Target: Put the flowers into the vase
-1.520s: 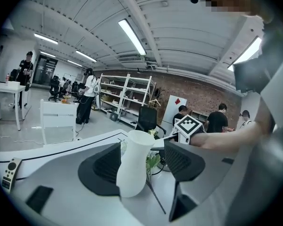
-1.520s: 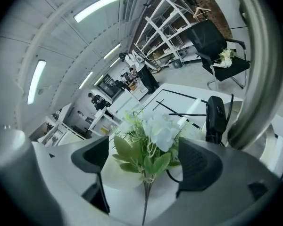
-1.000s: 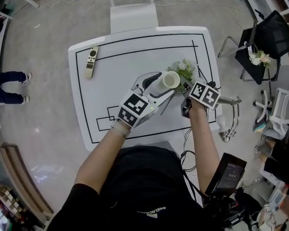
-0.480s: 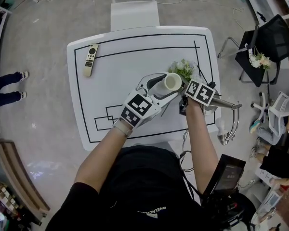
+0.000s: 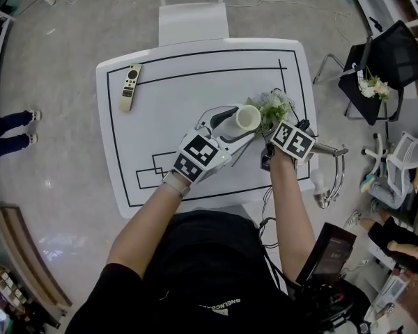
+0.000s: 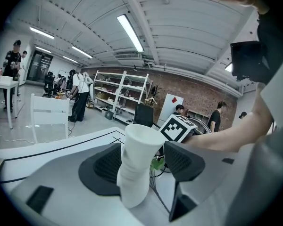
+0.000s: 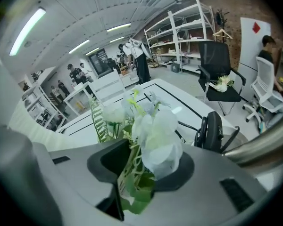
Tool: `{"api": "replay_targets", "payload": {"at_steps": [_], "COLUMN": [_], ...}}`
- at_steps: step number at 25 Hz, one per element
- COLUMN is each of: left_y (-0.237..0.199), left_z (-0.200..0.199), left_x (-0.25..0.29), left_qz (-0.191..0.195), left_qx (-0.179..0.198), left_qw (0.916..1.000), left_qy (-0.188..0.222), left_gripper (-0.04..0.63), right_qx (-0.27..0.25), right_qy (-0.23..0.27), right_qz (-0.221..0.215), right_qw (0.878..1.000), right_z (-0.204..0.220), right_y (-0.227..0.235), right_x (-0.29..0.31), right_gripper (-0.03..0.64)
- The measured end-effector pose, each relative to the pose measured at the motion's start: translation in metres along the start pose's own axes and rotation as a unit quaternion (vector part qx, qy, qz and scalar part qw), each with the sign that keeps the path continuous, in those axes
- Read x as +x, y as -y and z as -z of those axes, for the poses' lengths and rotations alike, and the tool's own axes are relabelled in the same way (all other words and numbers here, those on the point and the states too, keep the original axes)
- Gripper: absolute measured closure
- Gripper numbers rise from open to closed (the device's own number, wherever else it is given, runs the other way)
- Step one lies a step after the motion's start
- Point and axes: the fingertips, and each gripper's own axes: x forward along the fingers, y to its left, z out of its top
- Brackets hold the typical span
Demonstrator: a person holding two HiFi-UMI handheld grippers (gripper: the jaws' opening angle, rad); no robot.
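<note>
White table (image 5: 167, 68) sits under both hands. Left gripper (image 6: 144, 163) hugs the vase (image 5: 245, 118) tight. Right gripper (image 7: 144, 171) has just been closing and now pinches the flowers (image 7: 153, 135), right beside the vase mouth. Hold the vase still and slide the stems in slowly. No words to read, only square markers (image 5: 197, 157)

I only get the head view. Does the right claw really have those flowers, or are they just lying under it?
Observer: It has them. The right gripper has just been closing its jaws, and its own view shows them pinching the green stems of the flowers.
Operator: And the white tube in the other claw?
Observer: That is a vase. The left gripper view shows its twisted waist, with the pads of the left gripper pressed on both sides.
Operator: Is anyone else around?
Observer: Yes. The left gripper view shows people standing by shelves.
</note>
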Motion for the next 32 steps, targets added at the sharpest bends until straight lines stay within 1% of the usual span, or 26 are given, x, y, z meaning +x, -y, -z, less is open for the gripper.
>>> {"api": "replay_targets", "payload": {"at_steps": [3,10,16,22,27,32], "left_y": [-0.001,0.000,0.000,-0.003,-0.002,-0.003], "left_z": [0.001,0.002,0.003,0.005,0.006,0.005], "left_x": [-0.001,-0.004,-0.006,-0.009,-0.010,-0.012], "left_qz": [-0.003,-0.009,-0.012,-0.020,-0.024,-0.029], "left_qx": [0.001,0.001,0.003,-0.001,-0.003,-0.005], "left_qw": [1.0000,1.0000,0.9999,0.9998,0.9997,0.9996], "left_qy": [-0.001,-0.003,-0.005,-0.005,-0.004,-0.003], "left_gripper": [0.325,0.325,0.325,0.325,0.325,0.325], "right_qx": [0.009,0.021,0.023,0.021,0.015,-0.011], "right_qy": [0.011,0.028,0.051,0.075,0.115,0.175], "right_qz": [0.000,-0.008,-0.017,-0.045,-0.062,-0.080], "right_qw": [1.000,0.999,0.998,0.996,0.991,0.981], "right_z": [-0.001,-0.003,-0.016,-0.029,-0.051,-0.088], "right_y": [0.001,0.001,-0.004,-0.014,-0.025,-0.042], "right_x": [-0.008,-0.021,-0.035,-0.048,-0.069,-0.098], "right_gripper": [0.476,0.498,0.526,0.549,0.555,0.557]}}
